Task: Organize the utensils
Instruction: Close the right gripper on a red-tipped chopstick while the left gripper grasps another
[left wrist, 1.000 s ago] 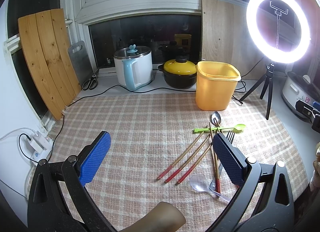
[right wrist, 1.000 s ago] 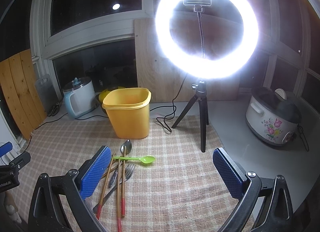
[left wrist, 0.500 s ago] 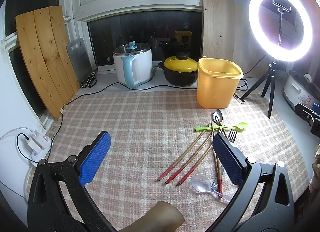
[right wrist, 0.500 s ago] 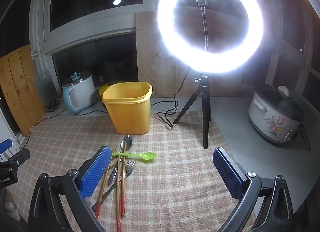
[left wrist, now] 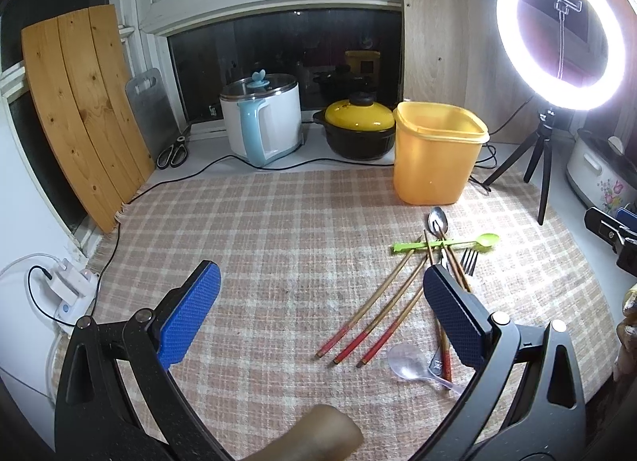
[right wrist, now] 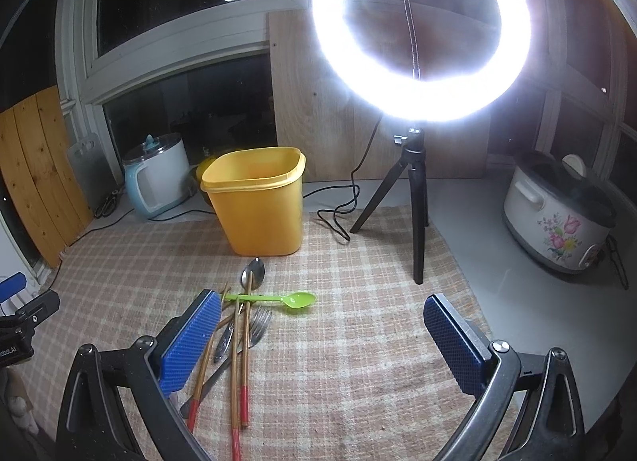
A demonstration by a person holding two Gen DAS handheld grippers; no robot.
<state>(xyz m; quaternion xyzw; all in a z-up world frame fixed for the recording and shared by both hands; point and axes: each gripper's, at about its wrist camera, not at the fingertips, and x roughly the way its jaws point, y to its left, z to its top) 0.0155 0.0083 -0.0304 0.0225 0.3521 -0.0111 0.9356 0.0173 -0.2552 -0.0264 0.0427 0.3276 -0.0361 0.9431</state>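
Seemingly nothing sorted yet. Utensils [left wrist: 430, 282] loose in pile on mat [left wrist: 278, 254], lower right of left view; bin [left wrist: 436, 154] behind, looks empty. Left claw [left wrist: 318, 313] wide, empty. Right claw [right wrist: 320, 341] wide, empty, above pile's right edge. All picks remain.

A ring light [right wrist: 422, 31] glares white (blown out in the right view), windows dark, edges fisheye-bent and vignetted.

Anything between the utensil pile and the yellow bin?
Nothing visible. The metal spoon at the pile's far end lies just before the yellow bin, only bare checked mat between. Bin is open-topped.
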